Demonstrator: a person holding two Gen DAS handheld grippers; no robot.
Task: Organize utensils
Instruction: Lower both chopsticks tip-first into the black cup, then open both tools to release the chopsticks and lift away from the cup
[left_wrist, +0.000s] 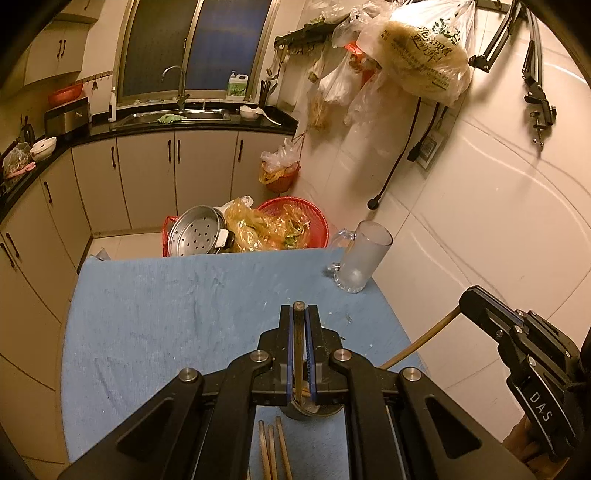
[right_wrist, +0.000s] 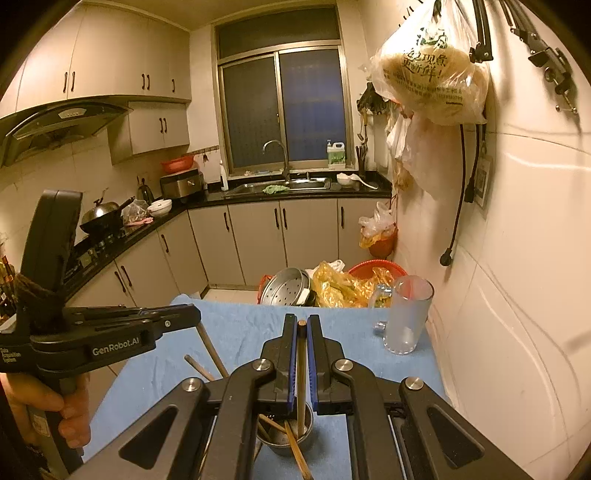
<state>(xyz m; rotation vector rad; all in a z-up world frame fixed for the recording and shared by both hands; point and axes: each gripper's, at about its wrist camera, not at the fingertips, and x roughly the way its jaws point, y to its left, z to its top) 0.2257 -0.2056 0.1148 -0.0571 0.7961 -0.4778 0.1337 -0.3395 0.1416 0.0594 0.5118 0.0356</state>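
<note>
- Left wrist view showed the left gripper (left_wrist: 299, 308) squeezed tight on a dark chopstick (left_wrist: 297, 343), which ran up between its two fingers and poked out a little past the tips.
- Right under those fingers sat a small metal cup (left_wrist: 314, 410), and the low end of the dark chopstick reached down to it.
- Nearer than the cup, three loose chopsticks (left_wrist: 271, 454) lay side by side on the blue cloth (left_wrist: 155, 314).
- Off to the right of the fingers was the right gripper (left_wrist: 466, 300), pinching a pale chopstick (left_wrist: 421, 341) that slanted down toward the cup.
- Right wrist view showed the right gripper (right_wrist: 302, 320) shut tight on that pale chopstick (right_wrist: 301, 369).
- Below its fingers stood the metal cup (right_wrist: 286, 441) with a few chopsticks leaning inside, and the pale one's low end dipped into it.
- To the left of the fingers, a hand (right_wrist: 48, 410) held the left gripper (right_wrist: 197, 314).
- Past the fingertips and to the right, a frosted glass mug (right_wrist: 406, 317) stood at the far corner of the cloth.
- Farther off, past the cloth's edge, were a metal steamer tray (right_wrist: 286, 286) and a red basket (right_wrist: 369, 267).
</note>
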